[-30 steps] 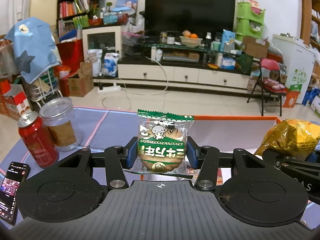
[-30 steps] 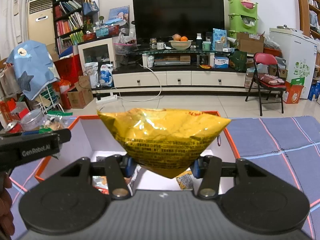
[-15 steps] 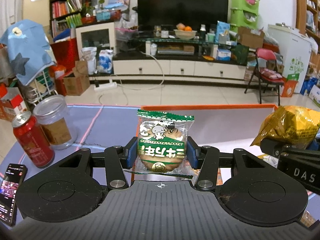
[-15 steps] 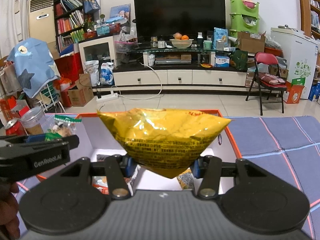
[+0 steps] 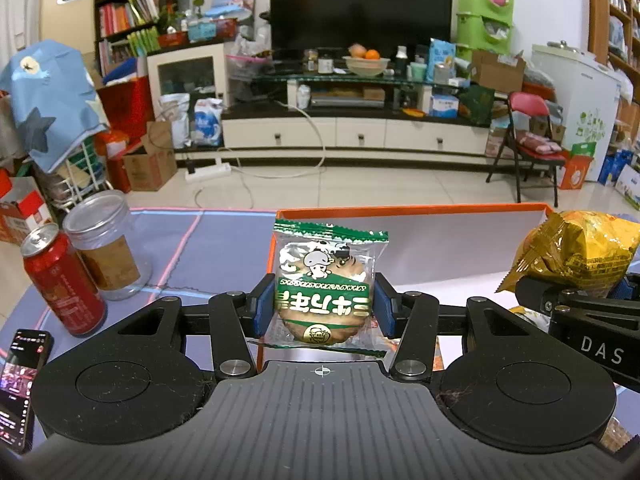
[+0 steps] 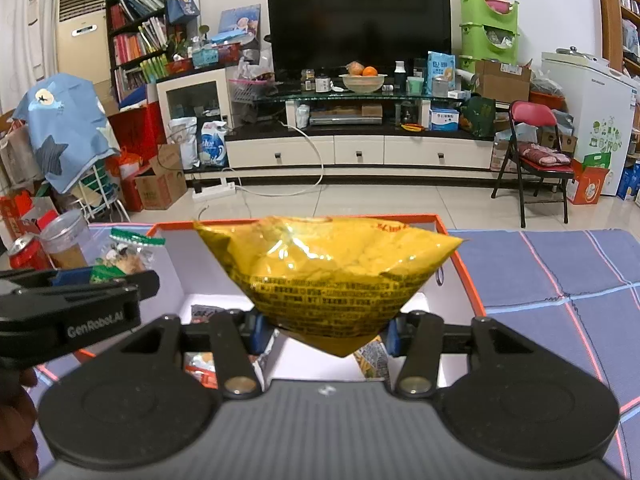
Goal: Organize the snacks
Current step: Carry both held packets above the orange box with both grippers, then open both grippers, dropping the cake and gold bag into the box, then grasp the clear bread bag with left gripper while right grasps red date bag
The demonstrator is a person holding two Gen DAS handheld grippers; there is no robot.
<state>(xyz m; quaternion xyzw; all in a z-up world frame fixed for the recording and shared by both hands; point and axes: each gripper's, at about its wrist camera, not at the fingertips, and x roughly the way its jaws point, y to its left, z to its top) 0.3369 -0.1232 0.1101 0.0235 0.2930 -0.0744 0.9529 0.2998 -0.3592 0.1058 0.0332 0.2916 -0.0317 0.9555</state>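
Note:
My left gripper (image 5: 323, 310) is shut on a green-and-clear cookie packet (image 5: 326, 280), held upright above the left edge of the orange-rimmed white box (image 5: 400, 211). My right gripper (image 6: 322, 330) is shut on a yellow snack bag (image 6: 328, 276), held above the inside of the same box (image 6: 460, 264). The yellow bag also shows at the right of the left wrist view (image 5: 576, 252). The cookie packet also shows at the left of the right wrist view (image 6: 124, 256). Several snack packets (image 6: 200, 364) lie on the box floor.
A red drink can (image 5: 60, 276), a clear plastic jar (image 5: 106, 240) and a phone (image 5: 18, 380) stand on the blue-grey tablecloth (image 5: 192, 248) left of the box. The cloth continues right of the box (image 6: 560, 280). A living room lies beyond.
My left gripper has moved right and toward the box with the cookie packet. The right gripper holds the yellow bag almost where it was.

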